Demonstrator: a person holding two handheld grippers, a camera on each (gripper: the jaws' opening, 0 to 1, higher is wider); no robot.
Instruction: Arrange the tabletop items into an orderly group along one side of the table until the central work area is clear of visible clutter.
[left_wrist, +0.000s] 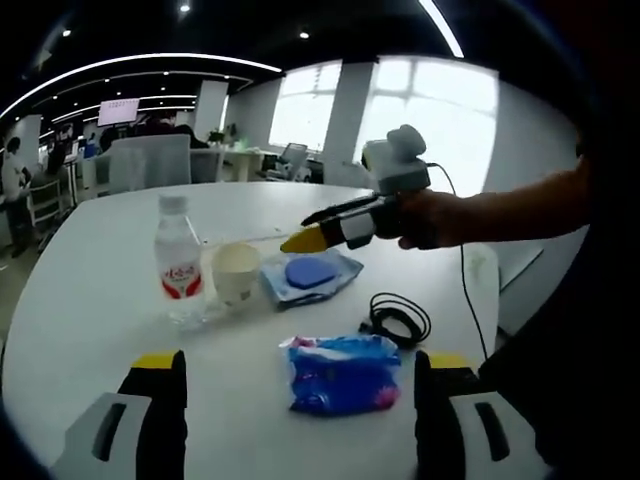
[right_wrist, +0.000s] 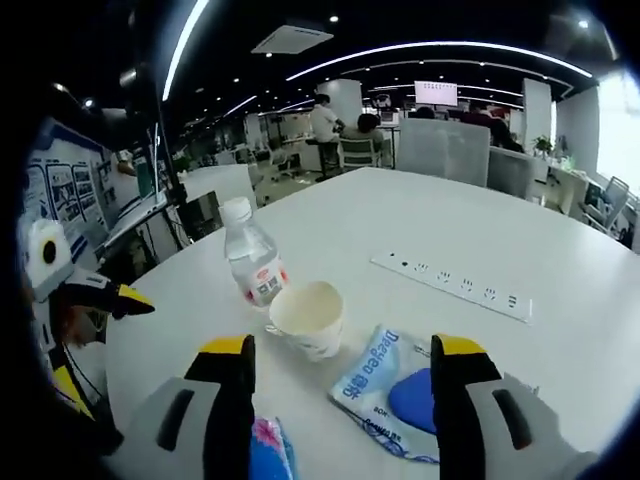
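Taking the paper cup (left_wrist: 236, 272) as landmark, near the table (left_wrist: 100, 280) middle.

Water bottle (left_wrist: 178, 262) standing just beside the cup: capped, clear, contents not readable; likely rigid enough, gripping at the labelled waist advised.

Cup open-topped, looking empty in the right gripper view (right_wrist: 308, 318) (thin wall, crushing easily; pinching gently near the rim).

Clear pouch (left_wrist: 308, 276) with blue pad lying on the cup's other side; soft, slippery.

Blue packet (left_wrist: 343, 372) and coiled black cable (left_wrist: 398, 320) lying nearer the left gripper (left_wrist: 298, 400); both limp.

Left gripper gaping wide, holding nothing. Right gripper (right_wrist: 342, 400) likewise spread, empty, hovering over the pouch.
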